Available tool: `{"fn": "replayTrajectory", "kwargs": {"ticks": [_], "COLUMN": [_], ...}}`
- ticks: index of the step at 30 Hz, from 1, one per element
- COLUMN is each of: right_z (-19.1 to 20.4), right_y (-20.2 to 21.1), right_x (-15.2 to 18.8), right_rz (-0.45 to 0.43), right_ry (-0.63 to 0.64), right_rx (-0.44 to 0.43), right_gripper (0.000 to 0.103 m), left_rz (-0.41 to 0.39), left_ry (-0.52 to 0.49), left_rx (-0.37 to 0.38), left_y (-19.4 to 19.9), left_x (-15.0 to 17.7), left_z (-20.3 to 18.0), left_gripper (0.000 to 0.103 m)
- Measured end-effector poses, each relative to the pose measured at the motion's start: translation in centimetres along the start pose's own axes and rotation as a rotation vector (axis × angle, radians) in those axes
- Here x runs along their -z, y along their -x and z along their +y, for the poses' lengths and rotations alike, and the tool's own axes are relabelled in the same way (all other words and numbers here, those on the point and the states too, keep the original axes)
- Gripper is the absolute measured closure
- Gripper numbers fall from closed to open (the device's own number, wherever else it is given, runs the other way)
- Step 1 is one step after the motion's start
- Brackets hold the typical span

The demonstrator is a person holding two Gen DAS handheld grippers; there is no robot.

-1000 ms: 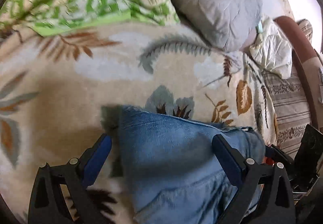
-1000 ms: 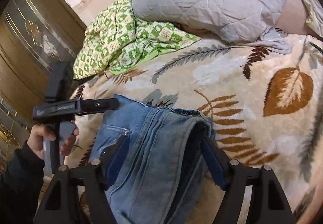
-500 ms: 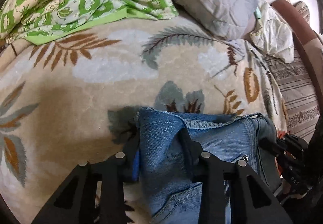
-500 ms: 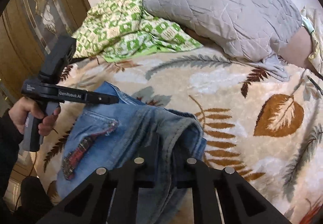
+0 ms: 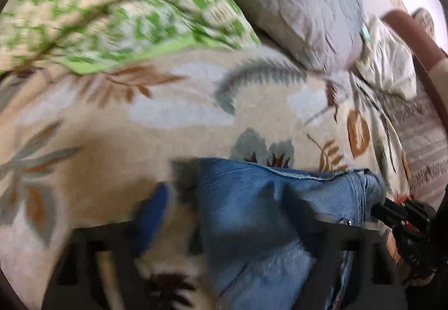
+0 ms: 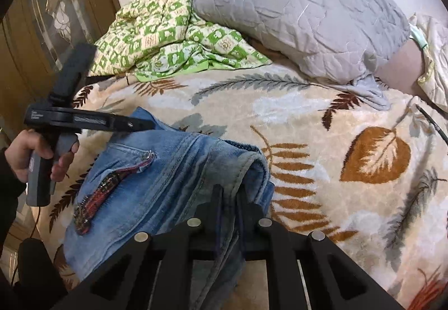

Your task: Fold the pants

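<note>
The blue jeans (image 6: 156,178) lie folded on a leaf-patterned blanket (image 6: 322,170), with a red embroidered patch (image 6: 98,198) on the upper layer. My right gripper (image 6: 228,195) is shut on the jeans' right folded edge. In the blurred left wrist view, my left gripper (image 5: 224,206) stands open, its fingers (image 5: 152,215) spread either side of the jeans' left edge (image 5: 252,215). The left gripper also shows in the right wrist view (image 6: 145,124), at the jeans' far left corner.
A grey quilted pillow (image 6: 302,10) and a green checked quilt (image 6: 168,38) lie at the far side of the bed. A wooden cabinet (image 6: 42,30) stands to the left. A white cloth (image 5: 389,69) lies at the right by a brown headboard (image 5: 414,30).
My left gripper has opened from its grip on the jeans' left edge and is moving, blurring its view. My right gripper stays shut on the right edge.
</note>
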State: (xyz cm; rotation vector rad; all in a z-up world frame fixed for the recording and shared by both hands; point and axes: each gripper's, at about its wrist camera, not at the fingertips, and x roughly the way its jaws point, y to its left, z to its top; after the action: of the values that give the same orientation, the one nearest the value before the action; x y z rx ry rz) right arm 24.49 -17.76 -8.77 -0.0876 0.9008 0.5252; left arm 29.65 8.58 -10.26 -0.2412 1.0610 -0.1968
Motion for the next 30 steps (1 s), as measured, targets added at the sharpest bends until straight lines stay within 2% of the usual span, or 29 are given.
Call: {"fn": "replayTrajectory", "kwargs": {"ticks": [1, 3, 4, 5, 6, 7, 10, 12, 14, 16, 18, 21, 22, 24, 25, 26, 27, 28, 29, 30], "right_z": [0.0, 0.0, -0.1, -0.3, -0.6, -0.8, -1.6, -2.1, -2.5, -2.9, -3.0, -2.9, -2.7, -2.3, -2.3, -2.2, -2.1, -1.9, -1.6, -1.2], "right_y": [0.3, 1.0, 1.4, 2.1, 2.8, 3.5, 4.4, 4.4, 4.2, 4.0, 3.5, 2.6, 2.2, 1.5, 1.0, 0.6, 0.3, 0.0, -0.3, -0.5], "right_x": [0.0, 0.2, 0.4, 0.6, 0.9, 1.1, 1.6, 1.9, 2.2, 2.6, 3.0, 3.4, 3.5, 3.9, 4.0, 4.2, 4.3, 4.3, 4.3, 4.3], "right_rz": [0.0, 0.004, 0.001, -0.015, -0.042, -0.065, -0.051, -0.031, -0.007, 0.021, 0.052, 0.104, 0.125, 0.15, 0.163, 0.171, 0.176, 0.18, 0.186, 0.188], "right_ry": [0.002, 0.009, 0.006, -0.009, -0.027, -0.047, -0.112, -0.162, -0.213, -0.269, -0.305, -0.344, -0.343, -0.352, -0.362, -0.376, -0.383, -0.386, -0.378, -0.368], "right_rx": [0.009, 0.036, 0.039, 0.033, 0.023, 0.002, -0.079, -0.123, -0.179, -0.234, -0.281, -0.328, -0.335, -0.355, -0.368, -0.391, -0.41, -0.426, -0.442, -0.442], "right_gripper": [0.085, 0.063, 0.032, 0.014, 0.013, 0.013, 0.013, 0.013, 0.013, 0.013, 0.014, 0.014, 0.014, 0.016, 0.021, 0.03, 0.038, 0.058, 0.073, 0.073], "left_rz": [-0.012, -0.015, -0.021, -0.036, -0.043, -0.039, -0.03, -0.041, -0.058, -0.085, -0.113, -0.137, -0.138, -0.124, -0.129, -0.138, -0.148, -0.141, -0.137, -0.131], "left_ry": [-0.01, -0.098, -0.176, -0.253, -0.321, -0.416, -0.647, -0.758, -0.813, -0.855, -0.906, -0.978, -1.001, -1.071, -1.091, -1.105, -1.112, -1.103, -1.086, -1.075], "left_rx": [0.002, 0.042, 0.045, 0.046, 0.048, 0.058, 0.082, 0.088, 0.092, 0.053, 0.046, -0.026, -0.054, -0.096, -0.12, -0.148, -0.175, -0.16, -0.142, -0.13], "left_y": [0.8, 2.9, 4.2, 5.3, 6.1, 7.0, 8.6, 9.3, 9.5, 9.1, 8.7, 7.0, 6.6, 5.6, 5.4, 5.3, 5.2, 5.4, 5.5, 5.6], "left_x": [0.4, 1.9, 3.1, 4.4, 5.6, 7.3, 11.6, 13.9, 15.3, 16.2, 17.1, 18.1, 18.4, 19.2, 19.5, 19.6, 19.4, 19.2, 18.9, 18.6], "left_z": [-0.2, -1.4, -2.4, -3.3, -4.0, -4.9, -7.0, -7.9, -8.4, -8.9, -9.2, -9.7, -9.9, -10.0, -9.9, -9.9, -9.7, -9.6, -9.4, -9.3], "left_gripper": [0.008, 0.008, 0.008, 0.008, 0.008, 0.008, 0.008, 0.008, 0.008, 0.008, 0.008, 0.008, 0.009, 0.02, 0.029, 0.041, 0.048, 0.05, 0.055, 0.058]}}
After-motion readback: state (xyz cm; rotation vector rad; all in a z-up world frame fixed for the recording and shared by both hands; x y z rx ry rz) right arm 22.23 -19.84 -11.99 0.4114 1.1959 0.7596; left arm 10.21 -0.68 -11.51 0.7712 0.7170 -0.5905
